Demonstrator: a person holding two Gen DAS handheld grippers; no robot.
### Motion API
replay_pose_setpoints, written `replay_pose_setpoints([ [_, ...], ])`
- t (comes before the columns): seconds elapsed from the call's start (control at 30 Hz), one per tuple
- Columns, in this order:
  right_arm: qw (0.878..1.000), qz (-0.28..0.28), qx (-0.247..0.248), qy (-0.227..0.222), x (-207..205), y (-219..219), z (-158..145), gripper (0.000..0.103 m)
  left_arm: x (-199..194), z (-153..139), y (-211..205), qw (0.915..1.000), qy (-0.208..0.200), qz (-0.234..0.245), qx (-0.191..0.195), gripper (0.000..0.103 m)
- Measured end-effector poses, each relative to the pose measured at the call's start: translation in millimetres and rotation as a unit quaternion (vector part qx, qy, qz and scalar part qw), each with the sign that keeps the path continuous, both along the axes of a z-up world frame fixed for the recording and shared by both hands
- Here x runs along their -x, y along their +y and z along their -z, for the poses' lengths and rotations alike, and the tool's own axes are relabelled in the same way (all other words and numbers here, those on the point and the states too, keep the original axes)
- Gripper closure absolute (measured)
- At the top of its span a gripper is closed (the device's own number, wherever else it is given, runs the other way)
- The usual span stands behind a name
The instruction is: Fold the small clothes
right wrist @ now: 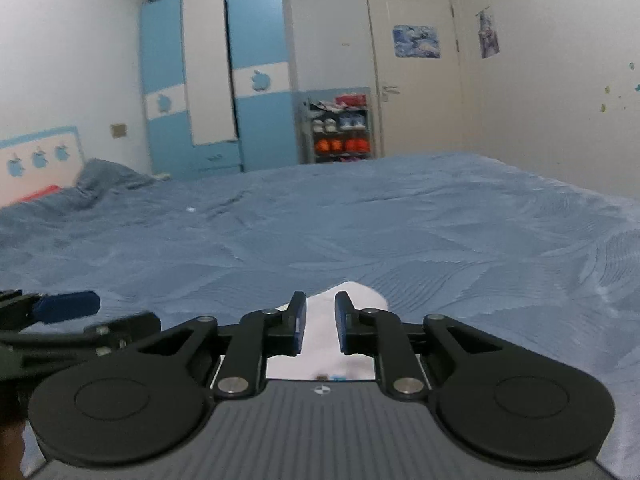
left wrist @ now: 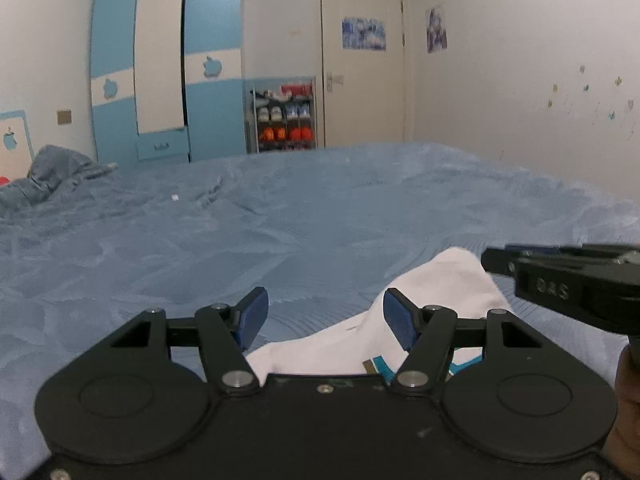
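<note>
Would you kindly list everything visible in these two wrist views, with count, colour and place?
white garment: one, white with a teal detail, near edge of the bed under both grippers
bed cover: one, blue, fills the middle
crumpled bedding: one heap, blue, far left
wardrobe: one, blue and white, back wall
shoe rack: one, holding several shoes, beside the door
door: one, cream, bearing a blue poster
left gripper: black, blue pads, open
right gripper: black, blue pads, narrowly open over the garment

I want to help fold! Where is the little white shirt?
The white garment lies on the blue bedspread, near edge, just ahead of both grippers, right of centre in the left wrist view.
</note>
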State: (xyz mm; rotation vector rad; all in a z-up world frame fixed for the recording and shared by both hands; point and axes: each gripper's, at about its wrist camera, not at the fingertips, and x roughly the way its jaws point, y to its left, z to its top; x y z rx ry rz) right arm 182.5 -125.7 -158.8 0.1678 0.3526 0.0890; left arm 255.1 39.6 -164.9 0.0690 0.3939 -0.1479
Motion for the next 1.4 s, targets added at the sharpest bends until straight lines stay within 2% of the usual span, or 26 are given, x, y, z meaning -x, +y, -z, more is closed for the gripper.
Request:
replay_pose_setpoints([
  [0.2, 0.998, -0.006, -0.016, 0.052, -37.0, -6.5, 22.2, 0.084, -34.2, 30.0, -4.2, 0.9996, 0.027, 0.0, -0.008, 0.037],
  [0.33, 0.991, -0.024, -0.059, 0.121, -54.3, -12.0, 57.7, 0.083, -52.6, 59.4, -2.2, 0.9969, 0.076, -0.018, -0.01, 0.035],
  [0.43, 0.986, -0.032, -0.097, 0.135, -59.0, -21.8, 70.3, 0.084, -56.1, 64.3, -6.7, 0.9963, 0.079, -0.021, -0.024, 0.034],
  [0.53, 0.986, -0.03, -0.077, 0.144, -60.2, -15.0, 69.3, 0.083, -65.0, 67.3, -12.5, 0.9944, 0.096, -0.021, -0.039, 0.032],
  [0.63, 0.987, -0.029, -0.036, 0.152, -61.1, -2.1, 58.6, 0.082, -67.4, 62.7, -5.7, 0.9927, 0.113, -0.037, -0.016, 0.032],
  [0.73, 0.989, -0.048, -0.02, 0.138, -48.6, -9.6, 28.8, 0.076, -41.6, 43.2, -2.4, 0.9934, 0.102, -0.044, -0.029, 0.034],
  [0.77, 0.991, -0.051, -0.023, 0.124, -38.8, -15.9, 17.3, 0.069, -32.0, 35.8, -1.9, 0.9936, 0.098, -0.038, -0.041, 0.034],
  [0.8, 0.992, -0.053, -0.027, 0.111, -27.6, -24.1, 5.9, 0.055, -21.4, 26.4, 0.5, 0.9938, 0.092, -0.031, -0.054, 0.034],
  [0.83, 0.992, -0.057, -0.03, 0.105, -18.4, -31.1, -2.3, 0.046, -11.7, 17.5, 3.7, 0.9936, 0.091, -0.026, -0.061, 0.034],
  [0.87, 0.992, -0.066, -0.034, 0.102, -7.2, -40.0, -10.2, 0.031, -2.1, 9.8, 7.6, 0.9935, 0.091, -0.022, -0.064, 0.034],
  [0.9, 0.991, -0.075, -0.04, 0.101, 2.3, -47.6, -14.6, 0.022, 6.6, 3.7, 14.7, 0.9934, 0.096, -0.019, -0.059, 0.034],
  [0.97, 0.99, -0.088, -0.041, 0.106, 20.8, -59.9, -14.5, 0.02, 24.1, -0.1, 29.9, 0.9937, 0.108, -0.018, -0.024, 0.034],
  [1.03, 0.989, -0.093, -0.018, 0.114, 33.3, -62.5, -7.5, 0.02, 34.4, 7.3, 41.3, 0.9921, 0.124, -0.021, -0.002, 0.034],
  [1.13, 0.985, -0.098, 0.01, 0.139, 41.5, -58.6, 7.4, 0.02, 48.8, 25.7, 44.7, 0.9889, 0.147, -0.023, -0.001, 0.035],
  [1.23, 0.977, -0.124, 0.004, 0.172, 46.6, -59.9, 25.2, 0.02, 60.1, 38.1, 46.5, 0.9865, 0.163, -0.017, -0.001, 0.034],
  [1.33, 0.978, -0.132, 0.008, 0.164, 56.9, -58.6, 33.2, 0.021, 64.5, 41.1, 52.5, 0.9862, 0.164, -0.011, 0.017, 0.034],
  [1.4, 0.978, -0.127, 0.005, 0.163, 56.0, -57.0, 32.7, 0.019, 60.9, 40.6, 51.5, 0.9861, 0.165, -0.012, 0.014, 0.034],
])
